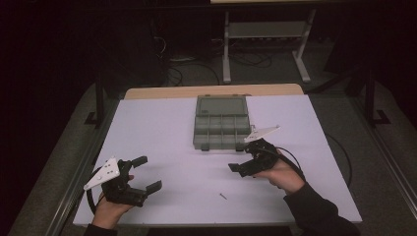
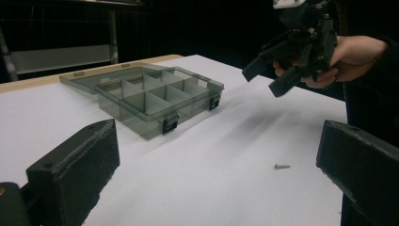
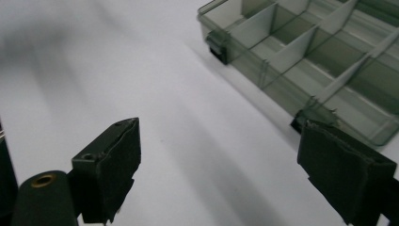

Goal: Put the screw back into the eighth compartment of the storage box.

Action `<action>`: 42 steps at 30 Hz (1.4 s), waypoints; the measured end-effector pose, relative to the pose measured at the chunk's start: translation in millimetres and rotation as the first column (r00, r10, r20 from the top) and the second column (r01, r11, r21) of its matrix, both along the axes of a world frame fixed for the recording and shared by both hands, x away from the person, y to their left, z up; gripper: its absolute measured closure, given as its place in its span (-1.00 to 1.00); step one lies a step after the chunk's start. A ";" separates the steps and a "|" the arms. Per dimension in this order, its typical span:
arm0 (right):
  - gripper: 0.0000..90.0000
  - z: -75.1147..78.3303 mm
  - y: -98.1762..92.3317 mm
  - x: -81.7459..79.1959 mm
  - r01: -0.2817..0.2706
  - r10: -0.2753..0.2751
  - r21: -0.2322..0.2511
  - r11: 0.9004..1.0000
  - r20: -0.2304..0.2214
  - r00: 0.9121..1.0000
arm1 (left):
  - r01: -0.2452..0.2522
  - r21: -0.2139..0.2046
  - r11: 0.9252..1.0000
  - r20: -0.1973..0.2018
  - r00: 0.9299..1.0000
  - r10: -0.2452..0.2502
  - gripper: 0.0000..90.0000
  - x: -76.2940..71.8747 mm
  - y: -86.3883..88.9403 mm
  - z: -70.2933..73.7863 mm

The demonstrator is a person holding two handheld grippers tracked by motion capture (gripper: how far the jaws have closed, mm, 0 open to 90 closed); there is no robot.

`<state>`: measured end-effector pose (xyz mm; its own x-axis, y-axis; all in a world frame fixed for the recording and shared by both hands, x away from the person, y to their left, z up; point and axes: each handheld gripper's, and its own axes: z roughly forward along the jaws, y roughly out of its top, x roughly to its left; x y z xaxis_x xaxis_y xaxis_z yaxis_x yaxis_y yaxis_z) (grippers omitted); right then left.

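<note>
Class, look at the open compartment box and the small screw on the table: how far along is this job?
Done: the compartment box lies open, and its visible compartments look empty. In hand: nothing; the right tool hangs open near the box, and the left tool is open too. Left: the screw lies loose on the table, probably to be picked up and boxed.

This looks like a lab or test room, not a home. The room is dark, and the light falls on one table [image 1: 162, 147] with a plain white top. Behind it, black cables [image 1: 196, 69] lie in loops on a grey floor [image 1: 275, 73]. A white metal stand [image 1: 265, 34] with a low shelf is at the back. Dark metal frame legs [image 1: 100, 98] stand by the table's sides. There are no home things like chairs, cups or toys.
</note>
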<state>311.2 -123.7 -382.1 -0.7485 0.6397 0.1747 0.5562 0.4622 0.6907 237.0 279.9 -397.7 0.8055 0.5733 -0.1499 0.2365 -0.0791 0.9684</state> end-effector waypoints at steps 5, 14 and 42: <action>-0.71 -6.5 6.5 -11.0 -0.047 0.047 -0.017 0.999 0.001 0.999 | -0.003 -0.004 1.000 0.002 1.000 0.003 -1.00 -0.1 -0.2 0.0; -0.70 -15.8 21.3 -24.3 -0.106 0.105 -0.034 0.994 -0.009 0.994 | -0.005 -0.009 1.000 0.001 1.000 0.005 -1.00 -0.3 -0.1 0.2; 0.48 -46.4 44.5 -37.4 -0.276 0.268 -0.132 0.952 -0.077 0.960 | -0.004 -0.010 1.000 0.000 1.000 0.004 -1.00 -0.1 -0.2 0.3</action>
